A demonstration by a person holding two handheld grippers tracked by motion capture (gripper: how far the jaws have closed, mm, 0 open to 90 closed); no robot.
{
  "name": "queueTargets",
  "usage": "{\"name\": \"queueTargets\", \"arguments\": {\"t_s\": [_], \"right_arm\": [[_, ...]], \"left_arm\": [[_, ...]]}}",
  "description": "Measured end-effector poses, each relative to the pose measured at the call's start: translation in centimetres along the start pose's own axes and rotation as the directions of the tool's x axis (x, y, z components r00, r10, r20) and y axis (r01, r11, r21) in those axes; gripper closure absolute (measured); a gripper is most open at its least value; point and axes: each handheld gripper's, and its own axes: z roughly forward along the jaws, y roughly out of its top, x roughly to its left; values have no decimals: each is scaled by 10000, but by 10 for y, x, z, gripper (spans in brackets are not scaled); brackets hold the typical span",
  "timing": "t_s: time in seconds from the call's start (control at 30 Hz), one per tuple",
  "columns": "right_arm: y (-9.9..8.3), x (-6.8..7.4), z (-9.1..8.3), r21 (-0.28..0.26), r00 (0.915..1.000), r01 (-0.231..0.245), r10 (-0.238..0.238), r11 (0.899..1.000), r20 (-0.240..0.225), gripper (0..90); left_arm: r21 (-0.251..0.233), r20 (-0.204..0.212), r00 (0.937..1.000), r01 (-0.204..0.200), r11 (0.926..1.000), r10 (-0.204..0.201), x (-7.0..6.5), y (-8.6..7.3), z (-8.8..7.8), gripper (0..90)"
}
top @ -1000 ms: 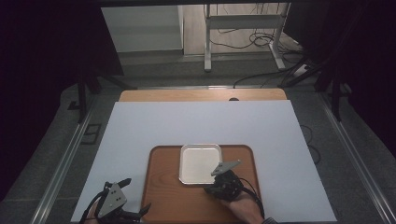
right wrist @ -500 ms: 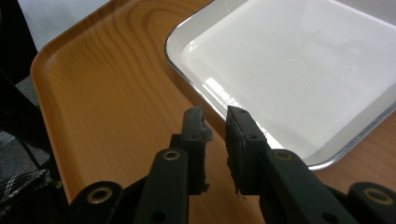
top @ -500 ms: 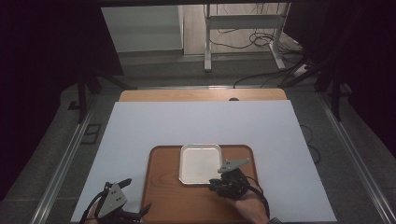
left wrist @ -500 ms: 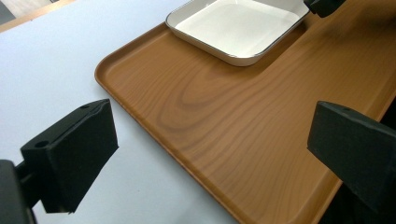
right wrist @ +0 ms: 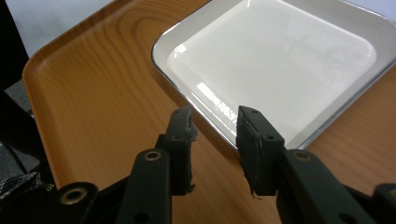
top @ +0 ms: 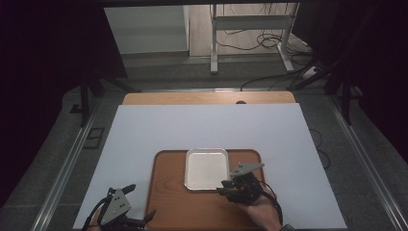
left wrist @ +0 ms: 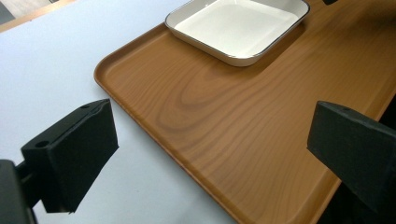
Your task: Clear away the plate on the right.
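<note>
A white square dish sits on the far middle part of a wooden tray, which lies on the near half of a white table cover.

**Right gripper.** The right gripper is at the dish's near right corner. In the right gripper view its jaws stand a small way apart, astride the near rim of the dish, with no pad pressing on it. The jaws have just been opening, and the rim lies between them, ungripped. Judged from this, the step in hand is releasing the dish after setting it on the tray.

**Left gripper.** The left gripper waits at the near left corner of the tray. In its own view the jaws stand wide apart and hold nothing, with the tray's near edge between them.

**To do the step well:**
1. Open the right jaws until both pads are clearly off the rim.
2. Draw the gripper back along its own line, toward the near edge, and slightly up. A sideways pull could catch the raised rim and slide the dish across the smooth wood.
3. Confirm that the dish lies flat, with no corner lifted.
4. Keep the left gripper off the tray until the right is clear, so that the tray does not shift.
</note>
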Motion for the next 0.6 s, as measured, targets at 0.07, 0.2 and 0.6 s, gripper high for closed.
{"name": "queueTargets", "arguments": {"t_s": [0.07,0.2,0.6], "right_arm": [[0,-1,-2,-32,10000,-13,13,10000,42,641],[0,-2,-5,-80,9999,-30,31,10000,101,620],[-1,-10,-15,-281,9994,-271,277,9992,225,520]], "left_arm": [[0,-2,10000,1,10000,-1,0,0,0,14],[16,-17,10000,-10,10000,10,0,0,0,14],[12,-36,10000,-38,10000,38,1,0,0,14]]}}
